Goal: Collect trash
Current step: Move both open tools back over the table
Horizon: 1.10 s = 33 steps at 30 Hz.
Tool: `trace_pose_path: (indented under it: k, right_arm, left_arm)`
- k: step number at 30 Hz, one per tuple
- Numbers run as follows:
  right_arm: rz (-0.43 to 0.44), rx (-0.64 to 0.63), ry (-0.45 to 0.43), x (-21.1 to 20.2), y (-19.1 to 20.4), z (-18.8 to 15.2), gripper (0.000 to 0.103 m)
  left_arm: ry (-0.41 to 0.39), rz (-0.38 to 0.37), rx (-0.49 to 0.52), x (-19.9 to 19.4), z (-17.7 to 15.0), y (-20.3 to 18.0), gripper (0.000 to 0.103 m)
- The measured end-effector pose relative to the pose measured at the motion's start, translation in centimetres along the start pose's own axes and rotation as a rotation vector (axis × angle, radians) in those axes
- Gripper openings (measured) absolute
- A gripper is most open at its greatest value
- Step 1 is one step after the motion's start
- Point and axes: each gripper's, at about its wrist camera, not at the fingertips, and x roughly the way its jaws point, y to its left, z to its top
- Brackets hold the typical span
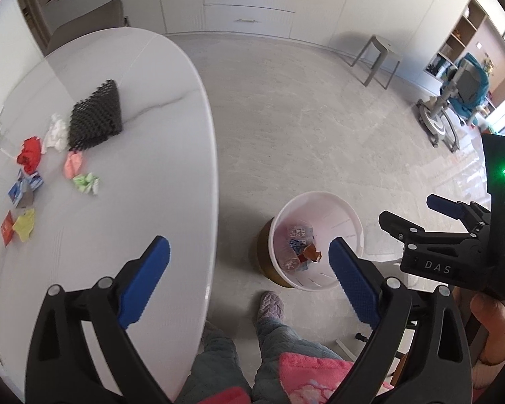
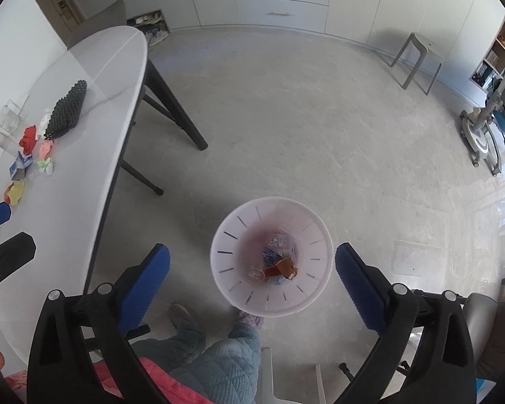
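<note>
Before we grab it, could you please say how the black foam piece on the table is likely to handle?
The black foam looks like egg-crate padding, so probably light and squashy. Its ridged surface should grip well rather than slip. It lies flat on the table, so it likely slides when pushed, not rolls.

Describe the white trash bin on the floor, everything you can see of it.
The white trash bin is a round, tapered plastic basket with narrow vertical slots around its wall and a rolled rim. It stands upright and lidless on the grey floor, beside the white table but apart from it, near the person's slippered foot. Inside lie a few pieces: a printed wrapper, blue scraps, a reddish-brown crumpled piece and something clear. The open right gripper hovers above it, touching nothing.
</note>
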Motion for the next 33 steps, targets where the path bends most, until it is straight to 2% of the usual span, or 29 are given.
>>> trace_pose_path:
  k: [9, 11, 25, 33]
  right_arm:
    - [0.041, -0.102, -0.005, -0.2, 6.9, 1.6, 0.100]
    - [0.054, -0.135, -0.013, -0.4, 9.0, 2.1, 0.100]
    - [0.146, -0.380, -0.036, -0.8, 24.0, 3.9, 0.100]
    - [0.175, -0.491, -0.028, -0.1, 30.6, 4.5, 0.100]
  left_arm:
    - [-0.028, 0.059, -0.148, -1.5, -2.0, 7.8, 0.092]
    - [-0.034, 0.072, -0.184, -1.9, -2.6, 9.6, 0.095]
    - [-0.050, 0.185, -0.502, -4.0, -8.4, 25.1, 0.095]
    - [-0.053, 0.215, -0.579, -4.2, -10.1, 30.1, 0.095]
